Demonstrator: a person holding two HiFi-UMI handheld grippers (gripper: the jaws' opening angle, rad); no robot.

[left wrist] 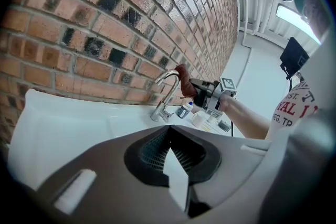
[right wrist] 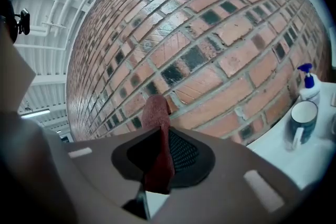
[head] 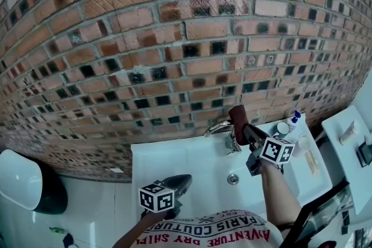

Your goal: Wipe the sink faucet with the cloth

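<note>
The right gripper (head: pixel 245 132) has its jaws clamped on a reddish-brown cloth (head: pixel 237 115). A folded end sticks out past the tips, and this free end serves as the wiping surface. It lies against the top of the faucet (head: pixel 216 128), on the curved spout; from the left gripper view they appear to be touching, so the wipe looks under way.

The left gripper (head: pixel 177 183) hangs low over the front of the white sink (head: pixel 174 162), well apart from the faucet. Its jaws are together with nothing between them, seemingly just kept out of the way.

A mug (right wrist: pixel 303 120) and a blue-topped pump bottle (right wrist: pixel 308 86) stand by the wall at the sink's right; what the mug holds cannot be seen.
</note>
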